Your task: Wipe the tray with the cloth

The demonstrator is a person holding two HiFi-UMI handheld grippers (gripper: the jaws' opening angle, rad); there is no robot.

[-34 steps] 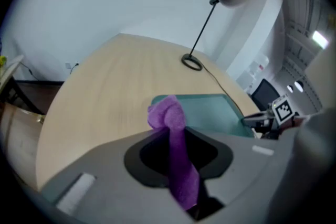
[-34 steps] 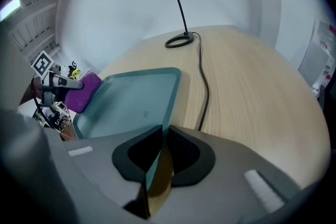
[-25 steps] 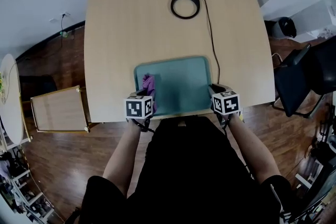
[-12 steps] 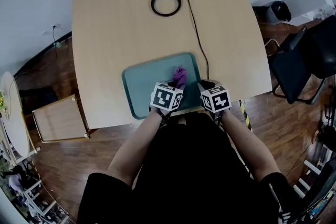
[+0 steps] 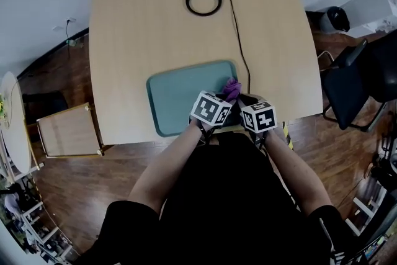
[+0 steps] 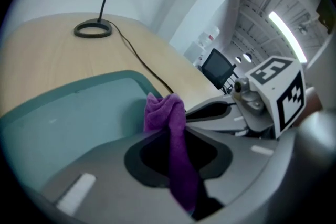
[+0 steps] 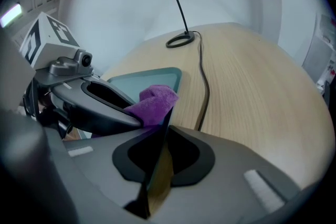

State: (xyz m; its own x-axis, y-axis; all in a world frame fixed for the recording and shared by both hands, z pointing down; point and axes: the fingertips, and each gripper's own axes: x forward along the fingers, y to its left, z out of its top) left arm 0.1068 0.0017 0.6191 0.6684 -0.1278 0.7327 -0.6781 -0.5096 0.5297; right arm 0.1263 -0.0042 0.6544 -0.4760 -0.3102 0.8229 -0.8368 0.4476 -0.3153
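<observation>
Left gripper [image 6: 170, 131] is clamping the purple terry cloth [image 5: 232, 89], which is bunching just ahead of its jaws and resting on the teal rectangular plastic tray [image 5: 180, 93]. Right gripper [image 7: 160, 131], just beside it, is pinching the tray's rim with its jaws closed. Most of the tray is lying to the left tool's left. Judgement: the coming stroke is calling for flat cloth contact, overlapping passes and firm bracing.

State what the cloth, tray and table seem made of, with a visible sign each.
Cloth: soft fuzzy fabric, likely microfibre; it bunches in folds.
Tray: probably plastic, matte teal, with a moulded rim.
Table: wood or laminate, showing pale grain lines.
</observation>
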